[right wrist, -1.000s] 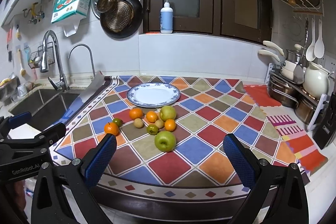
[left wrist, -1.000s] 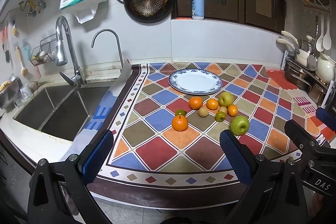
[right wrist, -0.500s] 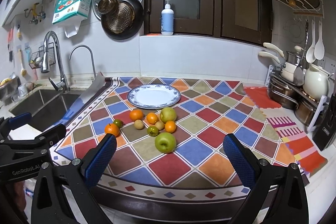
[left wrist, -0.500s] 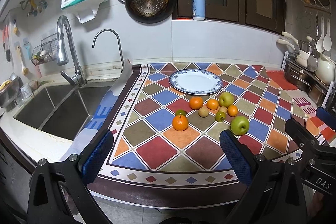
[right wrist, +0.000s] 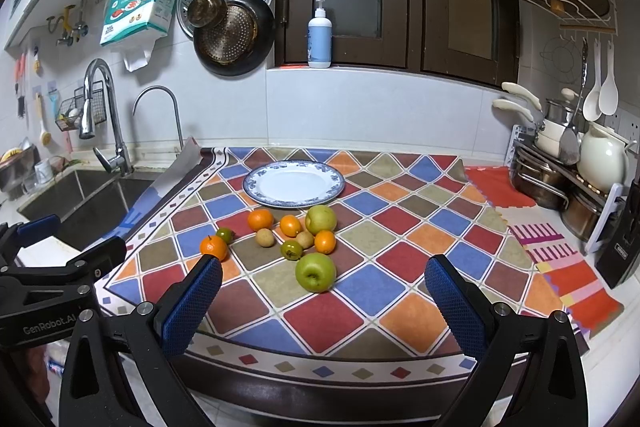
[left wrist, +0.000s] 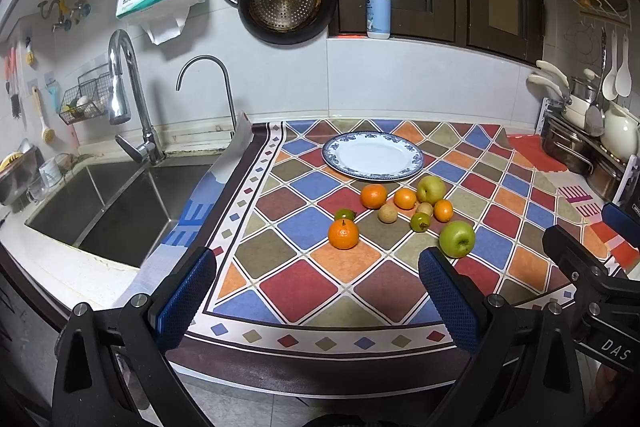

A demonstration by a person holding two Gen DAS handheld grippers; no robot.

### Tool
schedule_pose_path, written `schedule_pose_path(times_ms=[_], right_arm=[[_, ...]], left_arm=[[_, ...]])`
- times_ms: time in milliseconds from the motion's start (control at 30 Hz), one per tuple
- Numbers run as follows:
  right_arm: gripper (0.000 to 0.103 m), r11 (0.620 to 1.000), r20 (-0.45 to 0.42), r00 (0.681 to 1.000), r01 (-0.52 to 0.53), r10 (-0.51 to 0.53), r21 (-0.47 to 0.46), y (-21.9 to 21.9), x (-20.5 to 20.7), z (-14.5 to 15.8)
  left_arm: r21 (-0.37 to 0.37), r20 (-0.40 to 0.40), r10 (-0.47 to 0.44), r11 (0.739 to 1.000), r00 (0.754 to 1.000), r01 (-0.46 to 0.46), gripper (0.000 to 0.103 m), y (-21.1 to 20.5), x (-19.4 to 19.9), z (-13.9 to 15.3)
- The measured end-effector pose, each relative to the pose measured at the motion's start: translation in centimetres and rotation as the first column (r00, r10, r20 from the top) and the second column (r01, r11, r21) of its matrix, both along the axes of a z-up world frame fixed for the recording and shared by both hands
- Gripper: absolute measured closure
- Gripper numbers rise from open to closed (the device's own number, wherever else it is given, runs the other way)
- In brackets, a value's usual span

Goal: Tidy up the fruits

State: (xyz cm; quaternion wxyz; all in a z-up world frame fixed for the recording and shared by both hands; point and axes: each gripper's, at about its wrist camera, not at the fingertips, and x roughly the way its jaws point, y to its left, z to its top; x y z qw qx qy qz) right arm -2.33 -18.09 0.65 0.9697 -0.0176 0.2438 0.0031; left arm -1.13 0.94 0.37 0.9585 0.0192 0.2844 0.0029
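Nothing is organized yet: your blue-rimmed white plate (right wrist: 294, 183) at frame centre is bare, the round fruits (right wrist: 316, 271) lie below it, and both claws (left wrist: 318, 279) (right wrist: 323, 285) are spread apart, holding nothing.

Both wrist cameras sit low at the counter's front edge, facing the back wall — left nearer the sink (left wrist: 100, 203), right nearer the pot rack (right wrist: 560, 179) — sharing the plate (left wrist: 372, 171) (right wrist: 256, 193) and fruit.
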Motion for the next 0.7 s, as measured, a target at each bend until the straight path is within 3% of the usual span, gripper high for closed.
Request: schedule_pose_path(times_ms=[700], right_arm=[[0.001, 1.0, 0.001, 1.0, -0.002, 0.002, -0.002, 0.22, 0.06, 0.08]], left_arm=[[-0.003, -0.001, 0.001, 1.0, 1.0, -0.001, 0.0, 0.25, -0.05, -0.03]])
